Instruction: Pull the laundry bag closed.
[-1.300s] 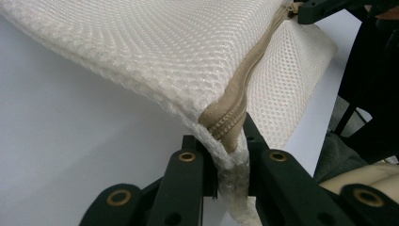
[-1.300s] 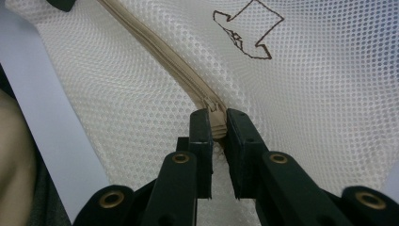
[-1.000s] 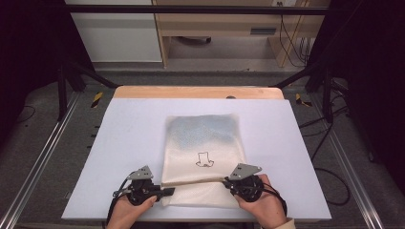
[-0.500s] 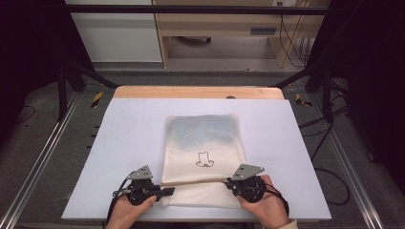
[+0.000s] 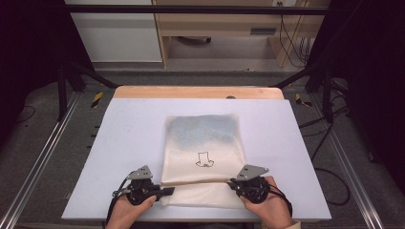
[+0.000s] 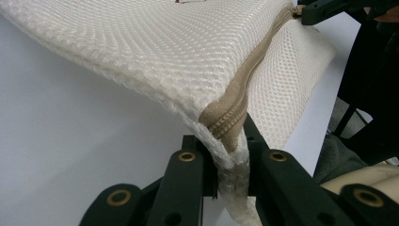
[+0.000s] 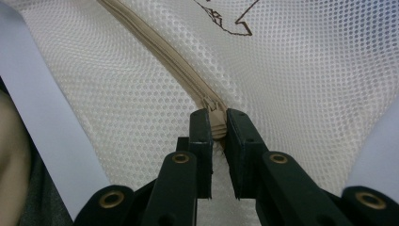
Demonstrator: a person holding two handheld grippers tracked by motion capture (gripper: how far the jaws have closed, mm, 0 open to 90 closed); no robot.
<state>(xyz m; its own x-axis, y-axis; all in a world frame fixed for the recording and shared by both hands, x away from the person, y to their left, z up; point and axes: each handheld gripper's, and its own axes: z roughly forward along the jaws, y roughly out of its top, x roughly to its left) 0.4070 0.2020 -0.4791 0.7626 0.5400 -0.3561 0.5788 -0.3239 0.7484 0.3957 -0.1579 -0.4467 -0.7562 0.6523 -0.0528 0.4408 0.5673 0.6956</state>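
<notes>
We hold a cream mesh laundry bag (image 5: 203, 143) that lies flat on the white worktop (image 5: 129, 129), its near end close to the worktop's front edge. A tan zipper (image 5: 196, 182) runs across the bag near that end. Our left hand-held gripper (image 5: 165, 191) has its jaws pinched on the bag's corner, where the zipper (image 6: 230, 117) ends and the mesh bunches up between them. Our right hand-held gripper (image 5: 232, 183) is clamped on the zipper (image 7: 214, 123) at the bag's opposite side, jaws pressed on the tan tape. A small black outline drawing (image 5: 204, 160) sits printed on the mesh, just beyond the zipper line.
</notes>
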